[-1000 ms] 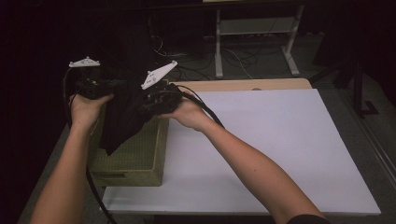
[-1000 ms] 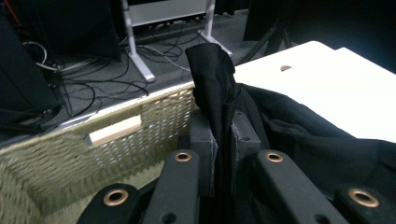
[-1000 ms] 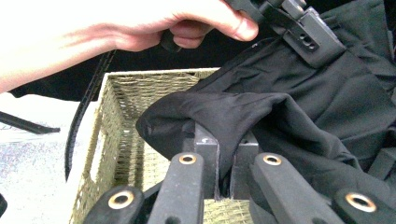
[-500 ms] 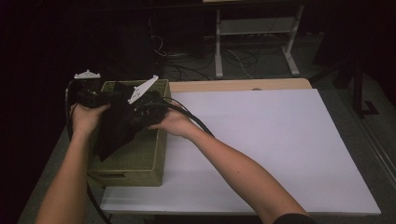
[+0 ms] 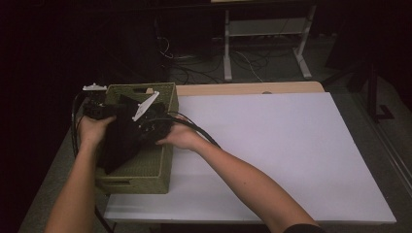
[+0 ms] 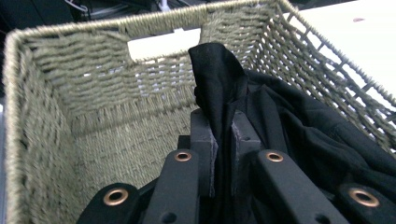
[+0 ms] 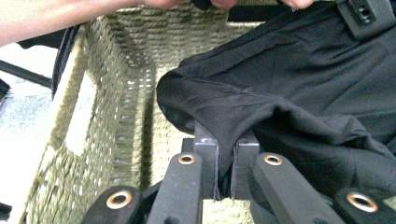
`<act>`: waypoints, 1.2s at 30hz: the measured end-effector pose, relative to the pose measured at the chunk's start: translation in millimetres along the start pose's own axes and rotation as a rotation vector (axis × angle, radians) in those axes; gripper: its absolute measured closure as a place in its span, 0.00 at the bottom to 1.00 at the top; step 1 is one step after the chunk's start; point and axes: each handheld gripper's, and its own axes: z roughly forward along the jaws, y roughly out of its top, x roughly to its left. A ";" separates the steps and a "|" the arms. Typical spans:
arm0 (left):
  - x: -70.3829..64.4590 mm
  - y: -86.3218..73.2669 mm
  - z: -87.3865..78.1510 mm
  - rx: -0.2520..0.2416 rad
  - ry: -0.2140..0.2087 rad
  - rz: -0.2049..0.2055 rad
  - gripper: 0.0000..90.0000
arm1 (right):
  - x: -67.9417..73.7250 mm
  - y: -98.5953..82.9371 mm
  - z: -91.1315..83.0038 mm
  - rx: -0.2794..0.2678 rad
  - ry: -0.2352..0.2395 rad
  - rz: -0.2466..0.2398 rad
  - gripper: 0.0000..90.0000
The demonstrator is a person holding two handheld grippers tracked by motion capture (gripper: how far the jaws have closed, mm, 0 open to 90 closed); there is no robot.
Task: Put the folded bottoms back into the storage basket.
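Observation:
A black cloth (image 5: 119,141) hangs into an olive woven basket (image 5: 160,94) at the table's left edge. My left gripper (image 5: 99,109) holds one edge of the cloth (image 6: 219,84) over the basket's left side, jaws pinched on it. My right gripper (image 5: 150,127) is over the basket's right side, shut on a fold of the same cloth (image 7: 289,88). In the left gripper view the basket's woven wall (image 6: 93,60) and floor show below the cloth. In the right gripper view the basket wall (image 7: 126,79) stands at left and a hand shows at the top.
A large white sheet (image 5: 272,145) covers the table to the right of the basket. A bare wood strip (image 5: 243,88) runs along the table's far edge. Metal table legs (image 5: 227,43) and cables stand on the dark floor beyond.
Both grippers have come down with the black cloth, from above the basket to low inside it. The cloth now lies partly in the basket.

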 end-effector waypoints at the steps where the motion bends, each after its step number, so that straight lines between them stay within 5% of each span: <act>1: -0.1 -0.8 1.2 0.006 -0.003 0.001 0.91 | 0.0 -1.8 -0.4 0.009 0.008 0.000 0.91; 11: -3.6 -8.4 15.4 0.064 -0.003 -0.024 0.91 | 4.5 -16.9 -29.9 -0.003 0.028 0.007 0.71; 24: 6.4 -2.7 29.4 0.092 0.087 -0.023 0.88 | -8.2 -32.5 -62.2 -0.076 -0.012 0.077 0.57; 30: 7.4 -0.2 25.3 0.059 0.133 -0.035 0.64 | -12.7 -39.7 -71.2 -0.097 -0.025 0.096 0.55; 36: -1.9 0.2 19.0 0.053 0.073 -0.032 0.48 | -17.2 -46.9 -82.8 -0.117 -0.044 0.113 0.50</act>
